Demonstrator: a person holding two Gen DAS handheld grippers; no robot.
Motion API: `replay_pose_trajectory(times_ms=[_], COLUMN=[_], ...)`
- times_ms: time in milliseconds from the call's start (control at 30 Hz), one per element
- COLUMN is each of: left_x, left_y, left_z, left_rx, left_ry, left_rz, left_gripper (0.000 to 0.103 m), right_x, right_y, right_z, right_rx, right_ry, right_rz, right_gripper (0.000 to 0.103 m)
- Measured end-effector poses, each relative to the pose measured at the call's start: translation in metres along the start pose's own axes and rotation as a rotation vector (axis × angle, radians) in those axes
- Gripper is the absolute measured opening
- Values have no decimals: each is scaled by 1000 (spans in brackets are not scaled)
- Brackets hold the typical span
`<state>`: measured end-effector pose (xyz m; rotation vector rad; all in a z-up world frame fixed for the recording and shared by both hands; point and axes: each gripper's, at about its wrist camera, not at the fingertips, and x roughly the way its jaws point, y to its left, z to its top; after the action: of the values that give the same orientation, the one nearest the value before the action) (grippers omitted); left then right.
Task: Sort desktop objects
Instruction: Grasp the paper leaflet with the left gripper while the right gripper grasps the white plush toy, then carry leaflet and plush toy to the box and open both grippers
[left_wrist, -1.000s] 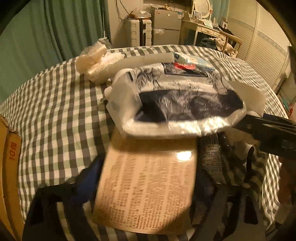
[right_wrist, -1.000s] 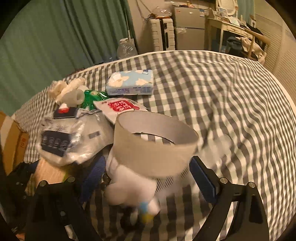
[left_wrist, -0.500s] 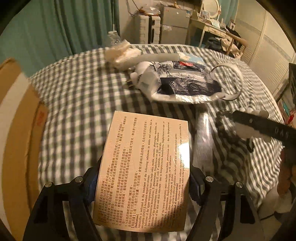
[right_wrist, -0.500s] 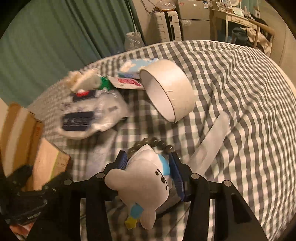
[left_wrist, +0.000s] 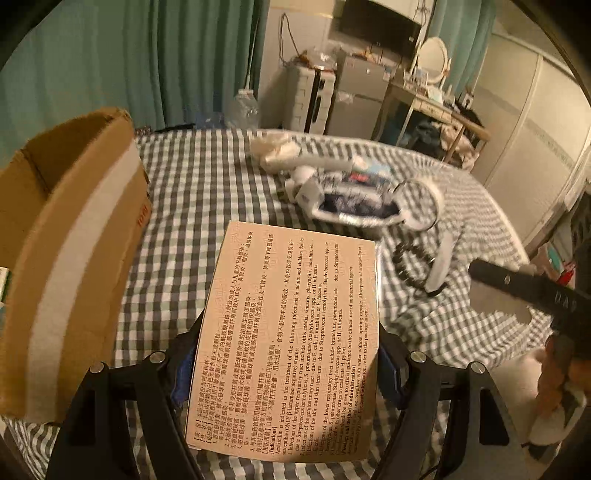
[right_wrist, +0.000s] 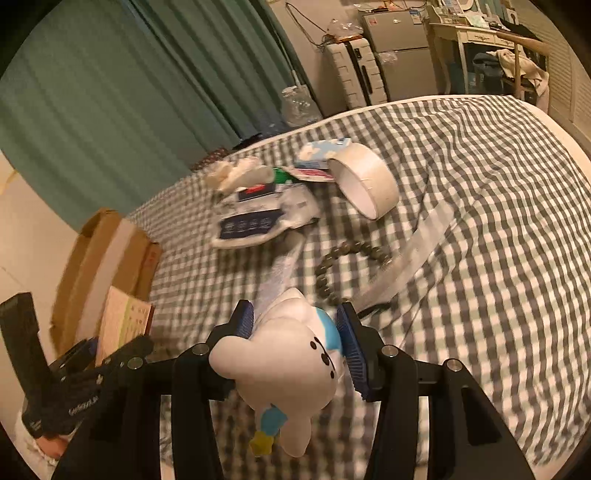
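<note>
Since a second ago both tongs have risen and drawn back from the pile of items, which now lies farther off on the checked bed (right_wrist: 498, 206); the left tongs (left_wrist: 286, 354) are clamped on a beige medicine box (left_wrist: 291, 339) printed with dense Chinese and English text, held above the near bed just right of the open cardboard box (left_wrist: 70, 236); the right tongs (right_wrist: 295, 343) squeeze a white plush toy (right_wrist: 288, 369) with a blue patch, dotted face and dangling blue-yellow tag; the far packets are blurred, their labels unreadable; the plush's lower body hangs behind the tongs' frame, partly hidden.
</note>
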<state>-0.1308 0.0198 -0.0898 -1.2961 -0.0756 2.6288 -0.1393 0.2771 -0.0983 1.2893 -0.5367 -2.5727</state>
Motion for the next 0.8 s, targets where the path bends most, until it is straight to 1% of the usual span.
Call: replay_pose_trajectory(times_ms=[133, 233, 333, 400, 500, 567, 667, 767, 800], left_x=[-25, -53, -84, -102, -128, -147, -166, -169, -165], left_y=[4, 14, 34, 50, 82, 108, 145, 181, 194], left_z=[6, 17, 34, 45, 63, 75, 88, 97, 98], left_rx=[-15, -18, -23, -27, -40, -61, -88, -106, -112], left_ry=[-39, -88, -134, -153, -187, -216, -237, -233, -228], left_rz=[-8, -1, 11, 31, 85, 119, 159, 206, 218], left_gripper=[78, 78, 78, 78, 78, 78, 78, 78, 78], right_x=[-19, -31, -40, -45, -47, -43, -31, -6, 3], right_y=[26, 54, 94, 128, 178, 210, 258, 303, 312], right_z=[-5, -4, 1, 6, 16, 26, 45, 64, 67], right_rx=[-53, -111, -200, -265, -339, -370, -393, -393, -392], right_ry=[-22, -34, -52, -69, -86, -80, -61, -26, -16], right_rz=[5, 3, 10, 24, 75, 127, 207, 276, 287], right_gripper=[47, 47, 47, 47, 47, 47, 47, 47, 47])
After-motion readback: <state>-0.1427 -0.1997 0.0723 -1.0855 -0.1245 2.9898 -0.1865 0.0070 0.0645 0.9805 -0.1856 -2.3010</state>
